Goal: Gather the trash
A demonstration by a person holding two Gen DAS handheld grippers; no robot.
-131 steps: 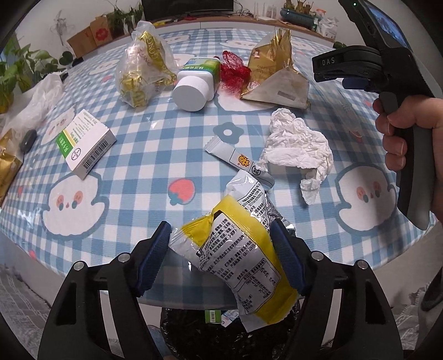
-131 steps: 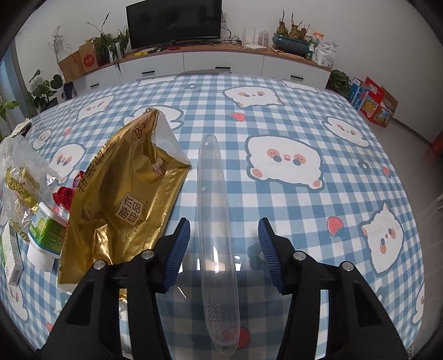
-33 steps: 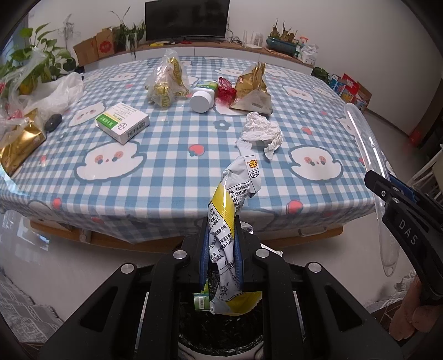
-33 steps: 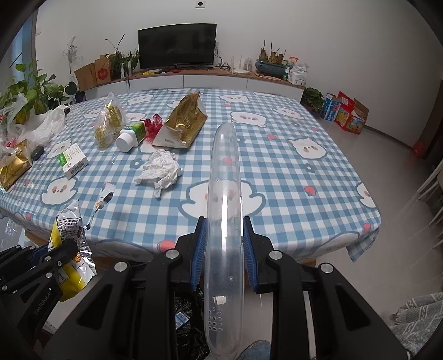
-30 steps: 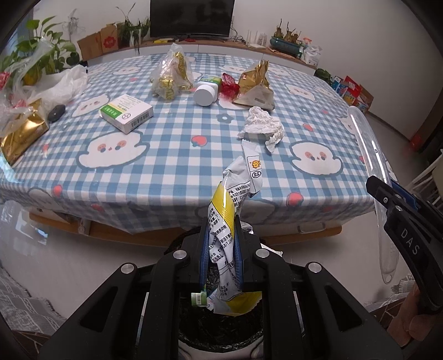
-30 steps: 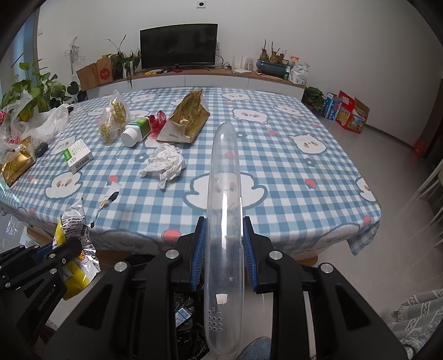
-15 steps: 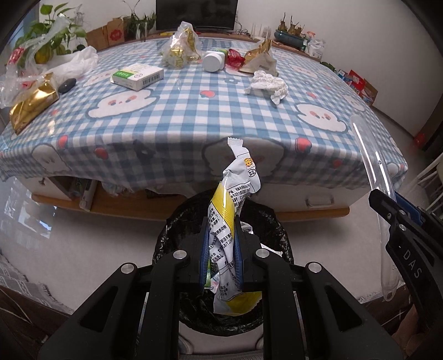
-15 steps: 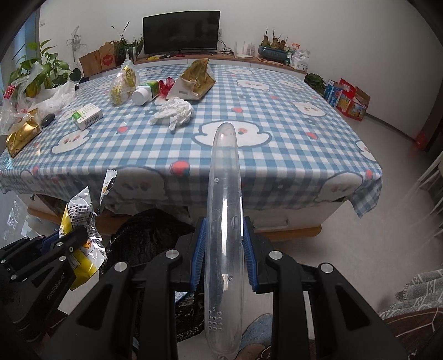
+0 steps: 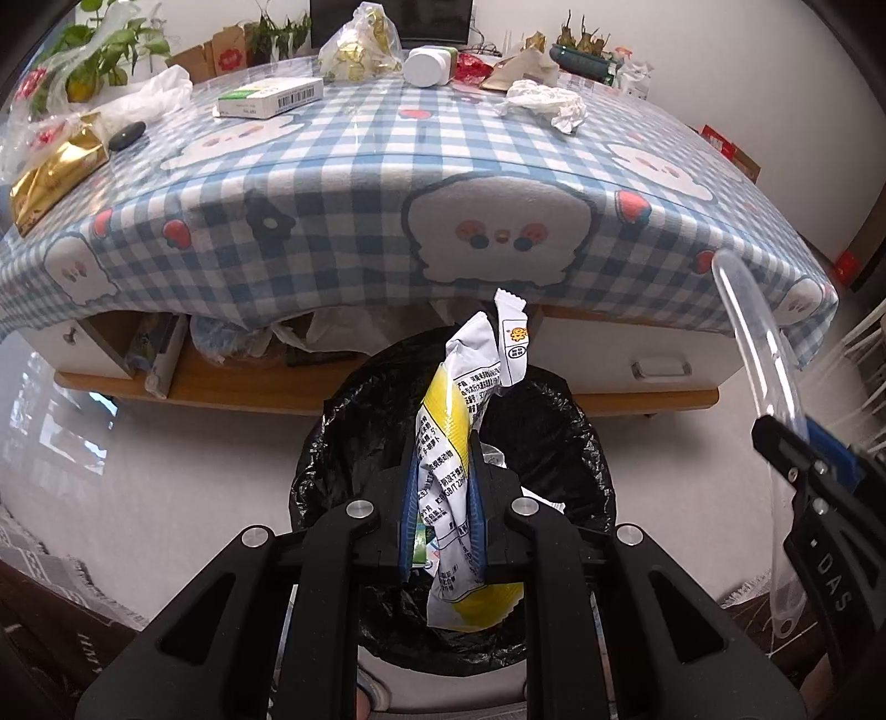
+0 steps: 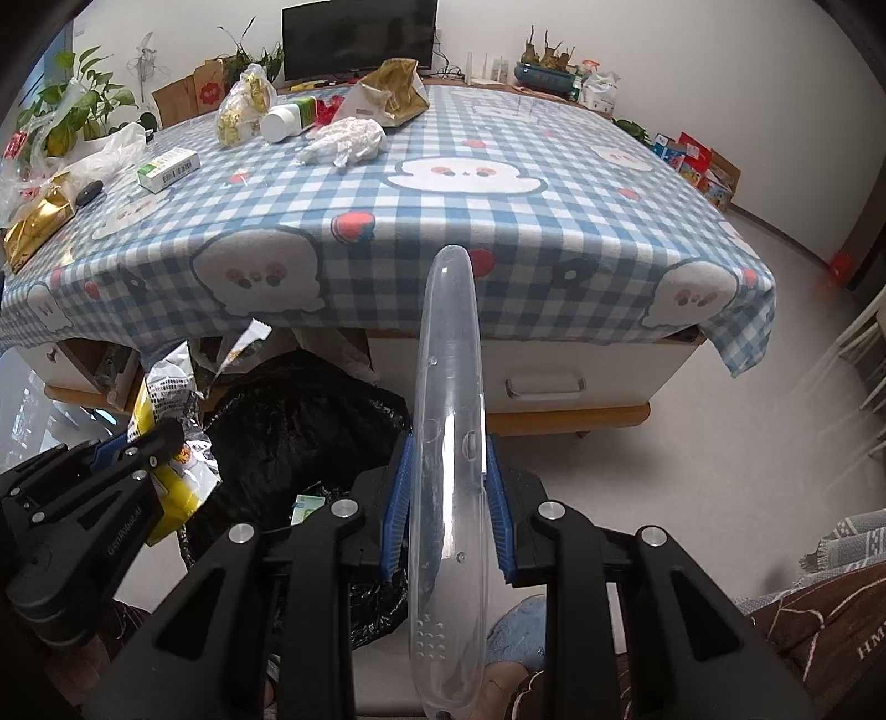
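Observation:
My left gripper is shut on a yellow and white snack wrapper with a thin sachet sticking up beside it. It hangs right above a bin lined with a black bag. My right gripper is shut on a long clear plastic case, to the right of the black bag and a little above it. The same plastic case shows at the right edge of the left wrist view. The left gripper with the wrapper shows at the left of the right wrist view.
The low table with a blue checked cloth stands just behind the bin. On it lie a crumpled tissue, a white bottle, a green and white box, a gold bag and a clear bag of sweets. Bare floor lies to the right.
Both grippers have sunk from table height down over the bin, each still holding its item. The table top has moved up and away in both views.

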